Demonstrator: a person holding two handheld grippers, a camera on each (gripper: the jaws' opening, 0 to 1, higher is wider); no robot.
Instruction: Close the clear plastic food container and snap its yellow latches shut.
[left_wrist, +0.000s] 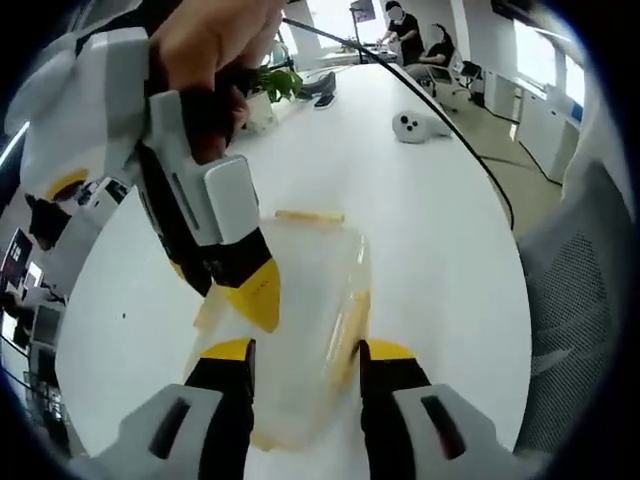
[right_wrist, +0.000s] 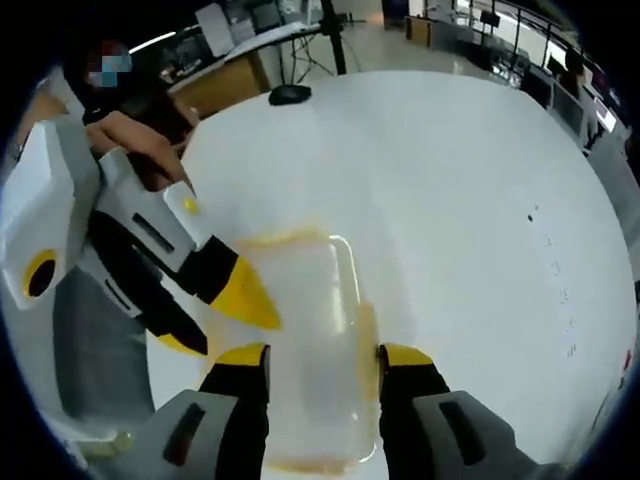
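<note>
— Right, where are my grippers?
— Left gripper (left_wrist: 305, 352) and right gripper (right_wrist: 323, 358) straddle the clear rectangular plastic container with yellow latches (left_wrist: 305, 320) on the white table (left_wrist: 440, 240), jaws spread, tips angled down.

One clear food container (left_wrist: 305, 320), lid on, at near edge of white table (left_wrist: 430, 260). Yellow latches on container: three discernible in left gripper view, blurred. Two grippers over container: left gripper (left_wrist: 305, 352), right gripper (right_wrist: 322, 356). Beyond container on table: one white controller (left_wrist: 415, 125), one potted plant (left_wrist: 275, 85), one dark mouse (right_wrist: 289, 95).
</note>
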